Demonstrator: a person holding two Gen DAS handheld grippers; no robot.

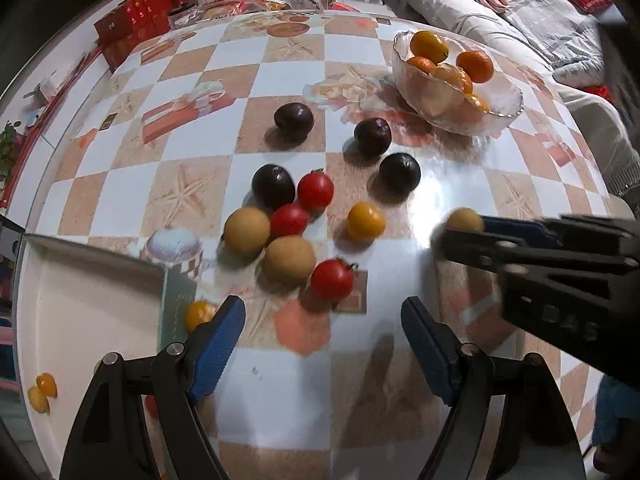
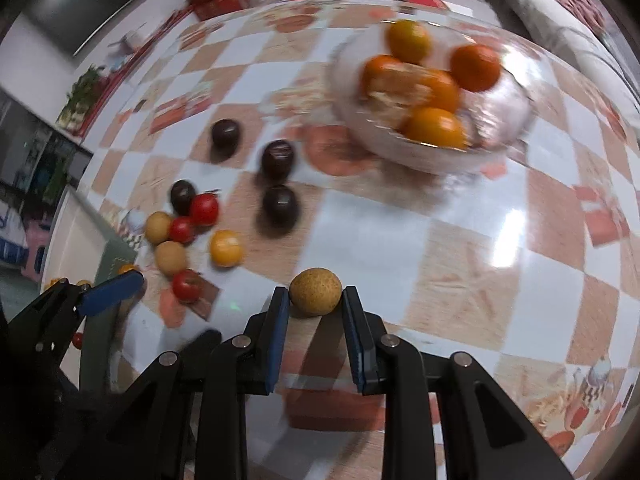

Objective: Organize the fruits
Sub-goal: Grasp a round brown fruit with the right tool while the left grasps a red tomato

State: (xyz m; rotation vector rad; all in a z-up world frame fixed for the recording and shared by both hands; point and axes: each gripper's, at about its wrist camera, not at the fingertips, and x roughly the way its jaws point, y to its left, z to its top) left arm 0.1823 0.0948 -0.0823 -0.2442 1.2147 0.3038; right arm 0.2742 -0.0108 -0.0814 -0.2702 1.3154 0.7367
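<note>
My right gripper (image 2: 315, 300) is shut on a tan longan (image 2: 315, 291), held just above the table; it also shows in the left wrist view (image 1: 464, 221). My left gripper (image 1: 323, 314) is open and empty above the table. Loose on the checkered table lie several dark passion fruits (image 1: 293, 117), three red tomatoes (image 1: 332, 279), two more longans (image 1: 289, 257) and a yellow tomato (image 1: 365, 221). A glass bowl (image 1: 508, 100) of oranges (image 1: 474, 66) stands at the back right. A white tray (image 1: 80, 312) at the left holds small yellow tomatoes (image 1: 42, 392).
Red boxes (image 1: 132, 24) and packets crowd the table's far edge. A sofa with bedding (image 1: 520, 12) stands beyond the table on the right. Another small yellow tomato (image 1: 199, 313) lies by the tray's edge.
</note>
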